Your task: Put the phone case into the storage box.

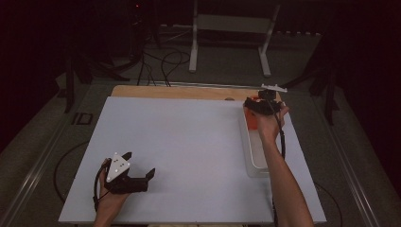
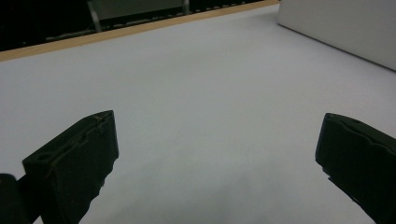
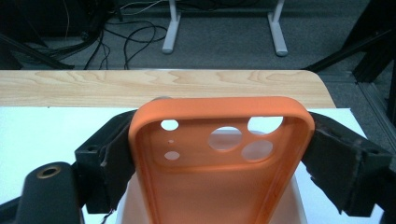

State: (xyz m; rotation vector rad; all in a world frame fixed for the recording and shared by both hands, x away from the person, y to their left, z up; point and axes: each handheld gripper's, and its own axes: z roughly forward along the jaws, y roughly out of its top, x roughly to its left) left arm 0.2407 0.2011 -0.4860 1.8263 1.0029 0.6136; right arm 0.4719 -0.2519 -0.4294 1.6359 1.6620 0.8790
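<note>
Phone case (image 3: 219, 186), centre of right gripper view: orange, matt, smooth, soft plastic/silicone look. Table (image 3: 93, 86), upper strip: light wood, visible grain. White mat (image 1: 189, 151), mid-frame high view: smooth, matt. Tray (image 1: 253, 156), right: white plastic, slight sheen. Gripper pads (image 3: 348, 163): black, rough-edged.

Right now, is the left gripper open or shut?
Open: the left gripper shows its two black jaws wide apart over the bare white table, holding nothing.

Dim room; grey floor (image 1: 222, 71) beyond the desk (image 1: 189, 142), with black cables (image 1: 163, 64) and white stand (image 1: 231, 28).
</note>
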